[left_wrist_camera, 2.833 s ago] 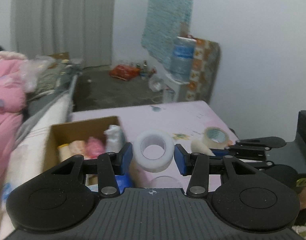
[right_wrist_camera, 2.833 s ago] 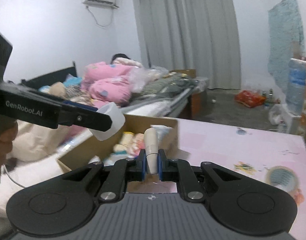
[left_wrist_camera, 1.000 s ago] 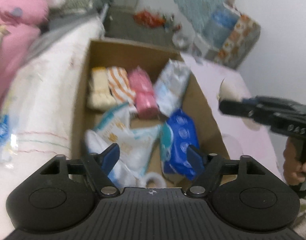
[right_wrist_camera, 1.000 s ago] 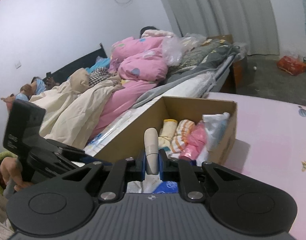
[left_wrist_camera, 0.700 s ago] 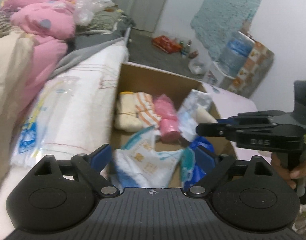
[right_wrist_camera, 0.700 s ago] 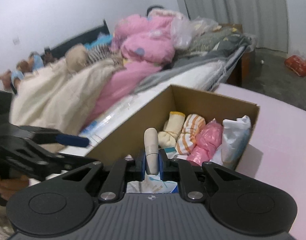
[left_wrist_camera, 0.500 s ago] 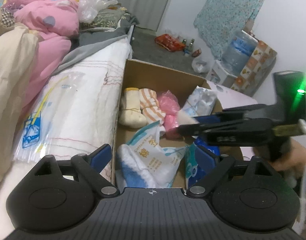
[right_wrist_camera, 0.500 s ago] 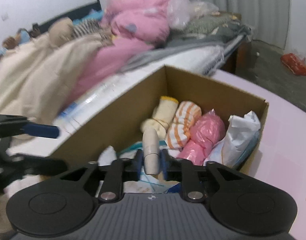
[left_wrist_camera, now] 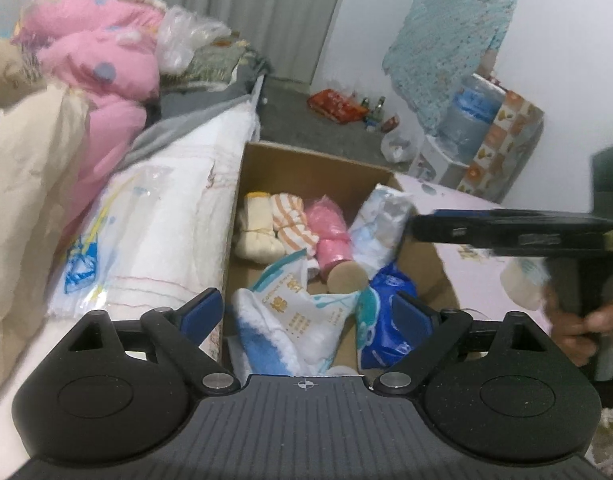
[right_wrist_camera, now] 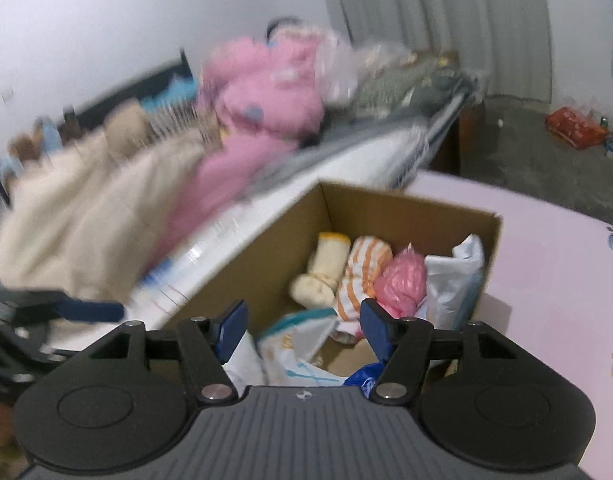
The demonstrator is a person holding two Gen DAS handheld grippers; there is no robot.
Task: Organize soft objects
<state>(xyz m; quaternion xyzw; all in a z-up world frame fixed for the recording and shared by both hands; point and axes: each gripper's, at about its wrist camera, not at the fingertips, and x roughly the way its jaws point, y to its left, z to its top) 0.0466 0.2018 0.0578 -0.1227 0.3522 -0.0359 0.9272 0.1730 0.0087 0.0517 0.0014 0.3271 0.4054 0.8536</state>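
Note:
An open cardboard box holds a cream sock roll, an orange-striped roll, a pink bag, a white packet, a cotton pack and a blue packet. A beige roll lies among them. My left gripper hovers over the box's near end, its jaws opening wide with nothing between them. My right gripper is open and empty above the box. In the left wrist view the right gripper is blurred, reaching over the box's right wall.
A bed with a white mattress, pink quilt and cream blanket runs along the box's left side. The pink table extends to the right. A pale roll-like thing shows behind the right hand.
The right gripper has let go of the beige roll, which now lies in the box. The left gripper has opened wider and pulled back. The right gripper has swung rightward.

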